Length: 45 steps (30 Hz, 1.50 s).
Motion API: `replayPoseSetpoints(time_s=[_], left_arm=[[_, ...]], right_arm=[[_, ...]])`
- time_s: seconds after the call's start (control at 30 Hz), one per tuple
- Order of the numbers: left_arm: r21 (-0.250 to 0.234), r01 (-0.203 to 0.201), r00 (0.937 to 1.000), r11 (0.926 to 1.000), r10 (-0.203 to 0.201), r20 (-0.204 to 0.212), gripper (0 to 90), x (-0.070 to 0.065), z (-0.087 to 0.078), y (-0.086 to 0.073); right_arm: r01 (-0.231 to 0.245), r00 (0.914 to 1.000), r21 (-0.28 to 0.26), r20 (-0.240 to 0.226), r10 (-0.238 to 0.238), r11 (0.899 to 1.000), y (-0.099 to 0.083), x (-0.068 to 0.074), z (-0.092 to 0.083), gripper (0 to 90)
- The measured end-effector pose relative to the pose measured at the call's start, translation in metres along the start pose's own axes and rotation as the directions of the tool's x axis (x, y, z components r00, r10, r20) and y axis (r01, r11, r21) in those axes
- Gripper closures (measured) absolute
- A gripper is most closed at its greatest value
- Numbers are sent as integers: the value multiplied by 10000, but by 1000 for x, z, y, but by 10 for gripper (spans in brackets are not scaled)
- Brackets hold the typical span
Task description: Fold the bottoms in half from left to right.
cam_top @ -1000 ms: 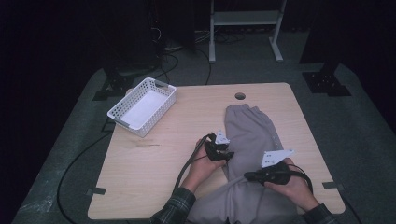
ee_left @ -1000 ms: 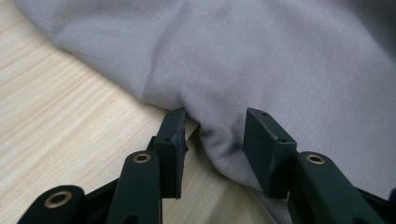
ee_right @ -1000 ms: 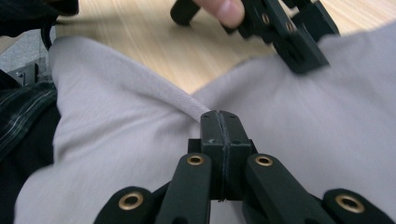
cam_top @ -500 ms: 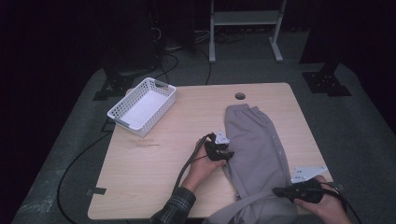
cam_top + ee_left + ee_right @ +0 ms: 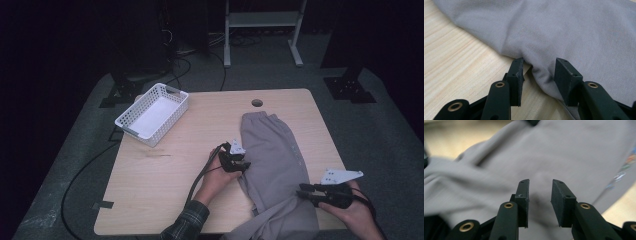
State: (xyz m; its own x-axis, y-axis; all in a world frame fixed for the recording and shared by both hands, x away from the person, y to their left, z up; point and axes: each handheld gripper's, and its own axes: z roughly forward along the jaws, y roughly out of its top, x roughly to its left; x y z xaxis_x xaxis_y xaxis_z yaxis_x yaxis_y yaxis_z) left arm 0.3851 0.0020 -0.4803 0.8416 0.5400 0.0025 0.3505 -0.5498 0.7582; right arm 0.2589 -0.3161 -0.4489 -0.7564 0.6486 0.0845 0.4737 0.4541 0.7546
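Observation:
Grey trousers (image 5: 272,145) lie lengthwise on the right half of the wooden table (image 5: 165,175), their lower end hanging over the front edge. My left gripper (image 5: 241,164) rests at the cloth's left edge. In the left gripper view its jaws (image 5: 539,62) stand apart, with a soft fold of the grey cloth (image 5: 561,30) between them that neither pad pinches. My right gripper (image 5: 303,189) is near the table's front right, pointing left at the trousers. Its jaws (image 5: 540,181) have just been opening and nothing is between them. The grey cloth (image 5: 549,150) lies beyond them.
A white slotted basket (image 5: 134,129) stands at the table's back left, a round hole (image 5: 257,103) near the back edge. A black cable (image 5: 80,175) trails off the left side. A white metal stand (image 5: 260,20) is on the floor behind.
My right gripper has moved rightward from over the trousers' lower part to the front right edge, and its jaws have parted. The left gripper has stayed at the cloth's left edge.

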Motion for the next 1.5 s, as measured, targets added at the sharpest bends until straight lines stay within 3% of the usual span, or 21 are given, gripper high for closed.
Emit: replayPoseSetpoints(time_s=[0.13,0.27,0.4,0.47,0.6,0.87,1.27,1.3,1.5], left_arm=[[-28,28,10000,10000,-28,1,583,0,0,0],[-38,12,10000,10000,-12,6,583,0,0,0],[-143,89,9999,9999,-90,-59,591,0,0,-2],[-190,189,9997,9996,-191,-116,592,2,-2,-3],[-145,241,9994,9996,-244,-238,592,8,-6,-6],[-114,675,9950,9977,-681,-732,586,37,-29,-25],[-67,1034,9844,9946,-1033,-1423,565,80,-49,-41],[-14,1057,9810,9944,-1046,-1633,565,87,-51,-41],[-130,1319,9752,9912,-1321,-1774,557,93,-52,-43]], right_arm=[[-332,9966,-382,737,360,9987,12,-19,10,612],[-588,9837,-414,1678,650,9974,21,-40,28,592],[-899,9708,143,2247,844,9958,21,-57,47,605],[-1031,9692,445,2291,903,9937,19,-62,55,611],[-1181,9722,263,2067,1102,9927,22,-64,61,619],[-1005,9791,244,1803,945,9946,45,-59,89,630],[-701,9866,44,1480,687,9975,86,-59,138,642],[-719,9868,-46,1453,718,9974,89,-61,143,644],[-774,9858,-143,1487,787,9969,96,-61,153,626]])
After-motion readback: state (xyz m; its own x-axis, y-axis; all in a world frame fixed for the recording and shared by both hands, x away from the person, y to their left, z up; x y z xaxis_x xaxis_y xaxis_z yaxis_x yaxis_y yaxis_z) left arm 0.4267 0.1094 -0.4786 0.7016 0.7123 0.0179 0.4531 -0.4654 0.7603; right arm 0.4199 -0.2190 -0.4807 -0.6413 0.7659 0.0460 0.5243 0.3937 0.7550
